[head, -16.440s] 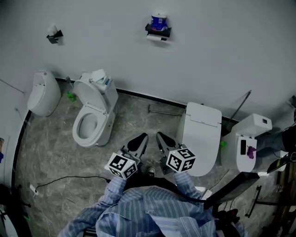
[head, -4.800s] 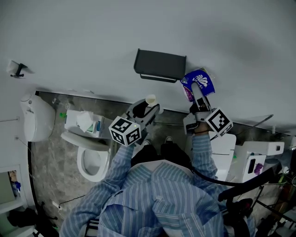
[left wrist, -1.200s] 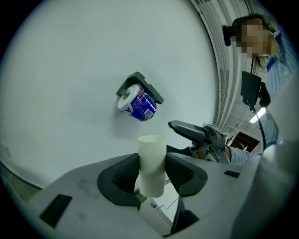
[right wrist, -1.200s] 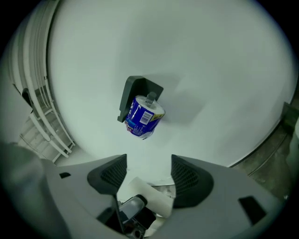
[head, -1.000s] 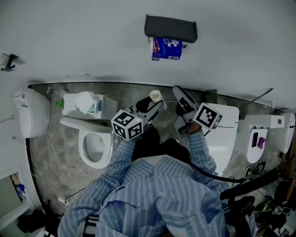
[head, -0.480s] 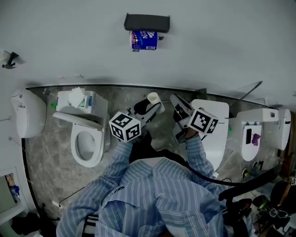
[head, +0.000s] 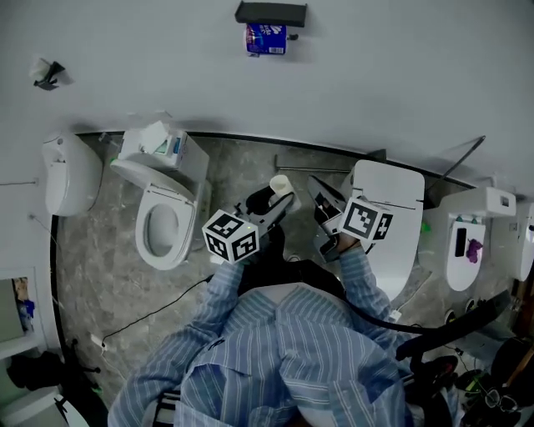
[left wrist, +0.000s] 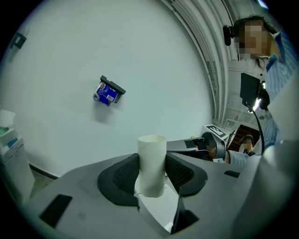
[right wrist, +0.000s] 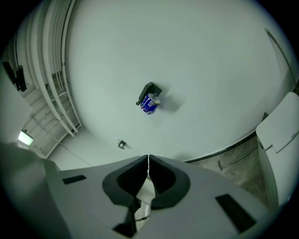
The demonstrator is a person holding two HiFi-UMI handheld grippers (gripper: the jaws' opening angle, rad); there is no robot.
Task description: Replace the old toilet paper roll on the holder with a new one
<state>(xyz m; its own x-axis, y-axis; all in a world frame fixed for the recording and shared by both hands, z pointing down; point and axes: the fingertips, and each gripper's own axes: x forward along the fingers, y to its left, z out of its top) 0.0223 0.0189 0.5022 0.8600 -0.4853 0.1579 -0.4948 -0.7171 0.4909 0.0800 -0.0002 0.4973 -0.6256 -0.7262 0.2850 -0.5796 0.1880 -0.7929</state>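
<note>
Left claw [left wrist: 151, 176] clamps the cardboard tube [left wrist: 152, 151], standing upright.

Matt, smooth off-white cardboard on the bare hollow paper-roll tube [left wrist: 151, 163]. Pressed to its sides, dull black rubbery pads [left wrist: 122, 176] with a fine textured grain, set in the flat grey matt plastic of the left gripper [left wrist: 152, 168]. Same plastic and same pads on the right gripper [right wrist: 148, 162].

At twelve o'clock in the head view, a blue-and-white printed wrapper round the full toilet roll [head: 265, 38], under a matt black holder [head: 270, 12]. Smooth, evenly pale wall [head: 400, 75], no sheen. At nine o'clock, glossy white ceramic of the open-lidded toilet [head: 188, 213]. Mottled grey stone-look floor [head: 92, 250], faintly shiny. At six o'clock, soft blue-and-white striped cloth shirt [head: 284, 359], creased.
</note>
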